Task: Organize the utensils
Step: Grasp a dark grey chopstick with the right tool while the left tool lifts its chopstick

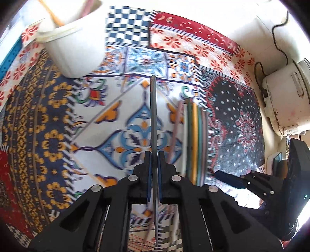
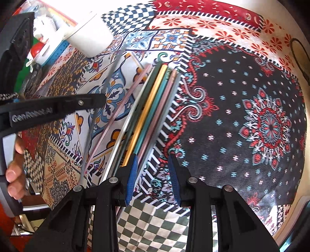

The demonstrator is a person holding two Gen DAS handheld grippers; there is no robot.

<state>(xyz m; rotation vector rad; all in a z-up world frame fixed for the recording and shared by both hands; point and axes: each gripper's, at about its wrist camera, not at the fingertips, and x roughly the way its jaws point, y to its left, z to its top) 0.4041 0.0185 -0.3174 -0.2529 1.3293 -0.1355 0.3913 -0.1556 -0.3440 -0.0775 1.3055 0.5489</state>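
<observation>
Tablecloth (image 2: 251, 116) patchwork: checks, florals; chopsticks (image 2: 147, 108) pink, gold, teal, silver; cup (image 1: 73, 46) white.

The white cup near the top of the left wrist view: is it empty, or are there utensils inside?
Not empty. The white cup holds at least two thin sticks, one orange-tan and one pinkish, leaning inside.

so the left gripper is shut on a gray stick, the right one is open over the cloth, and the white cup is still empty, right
Not quite: the white cup is not empty. The left wrist view shows an orange stick already standing in it. The rest holds: the left gripper is shut on the gray stick, and the right gripper is open over the patterned cloth, beside the loose sticks.
</observation>
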